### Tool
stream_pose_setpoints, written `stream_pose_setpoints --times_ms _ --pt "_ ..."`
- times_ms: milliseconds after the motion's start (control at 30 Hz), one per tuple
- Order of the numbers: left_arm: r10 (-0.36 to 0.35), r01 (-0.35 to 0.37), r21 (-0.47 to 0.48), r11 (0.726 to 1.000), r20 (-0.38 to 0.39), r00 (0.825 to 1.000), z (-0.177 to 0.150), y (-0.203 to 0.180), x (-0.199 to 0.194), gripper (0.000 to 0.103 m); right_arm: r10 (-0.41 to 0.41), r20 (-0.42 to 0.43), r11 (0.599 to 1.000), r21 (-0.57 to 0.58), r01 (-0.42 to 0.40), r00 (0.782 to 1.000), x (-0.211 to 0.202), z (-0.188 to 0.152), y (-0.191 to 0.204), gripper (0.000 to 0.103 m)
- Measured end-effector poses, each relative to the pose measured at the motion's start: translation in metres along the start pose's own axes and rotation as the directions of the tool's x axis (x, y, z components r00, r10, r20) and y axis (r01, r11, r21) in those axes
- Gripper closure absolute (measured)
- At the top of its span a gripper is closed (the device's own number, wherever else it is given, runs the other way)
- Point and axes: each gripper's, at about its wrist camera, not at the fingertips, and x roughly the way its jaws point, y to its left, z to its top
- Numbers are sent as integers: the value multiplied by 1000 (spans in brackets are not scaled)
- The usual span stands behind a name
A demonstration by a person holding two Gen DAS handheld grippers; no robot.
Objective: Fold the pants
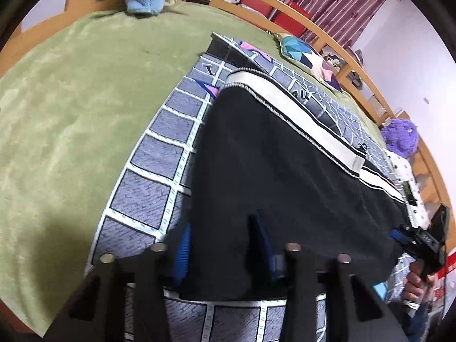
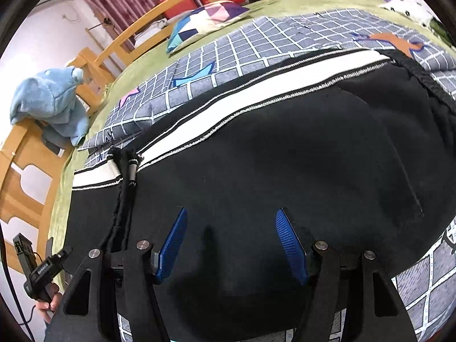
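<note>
Pants (image 2: pixel 270 156) on quilt (image 1: pixel 148 171); cushion (image 2: pixel 205 20) behind, probably on bedspread (image 1: pixel 71 99).

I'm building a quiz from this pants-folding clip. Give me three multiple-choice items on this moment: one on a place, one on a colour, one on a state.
1. Where do the black pants lie?
A. on a grid-patterned quilt
B. on a wooden floor
C. over a chair back

2. What colour is the wide stripe along the pants?
A. red
B. white
C. yellow

3. How does the right gripper stand?
A. shut on the drawstring
B. clamped on the pillow
C. open over the pants

Answers: 1 A, the grid-patterned quilt shows around the pants in both views. 2 B, the band runs white beside black fabric. 3 C, its blue pads stand apart with dark fabric between them, not pinched.
</note>
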Motion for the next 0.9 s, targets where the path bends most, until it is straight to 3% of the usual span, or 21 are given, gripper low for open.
stream_pose_setpoints --times_ms 167,267,367,467,600,700,833,900 --pt "-20 16 50 999 74 997 20 -28 -32 86 25 37 999 29 -26 999 -6 1 -6 39" --pt "-18 -3 153 988 131 991 32 -71 -58 86 28 55 999 29 -30 998 -12 0 -8 39" --pt "-33 -16 280 960 169 985 39 -128 -75 86 56 59 997 51 -59 997 -17 1 -14 40" --pt "-77 -3 416 909 175 982 34 -190 -81 87 80 68 993 81 -85 994 -22 1 -22 41" --pt "-146 70 560 825 93 985 9 -269 -65 87 61 111 992 99 -72 992 -36 -1 -32 41" --pt "-150 99 623 776 29 988 -17 -309 -36 87 37 149 993 105 -53 988 -48 -3 -42 41" --pt "-134 146 671 727 -69 988 -54 -341 5 87 35 169 989 137 -59 985 -59 -7 -58 41" --pt "-115 155 679 717 -104 988 -66 -345 25 87 47 172 986 148 -73 984 -62 -9 -64 41"
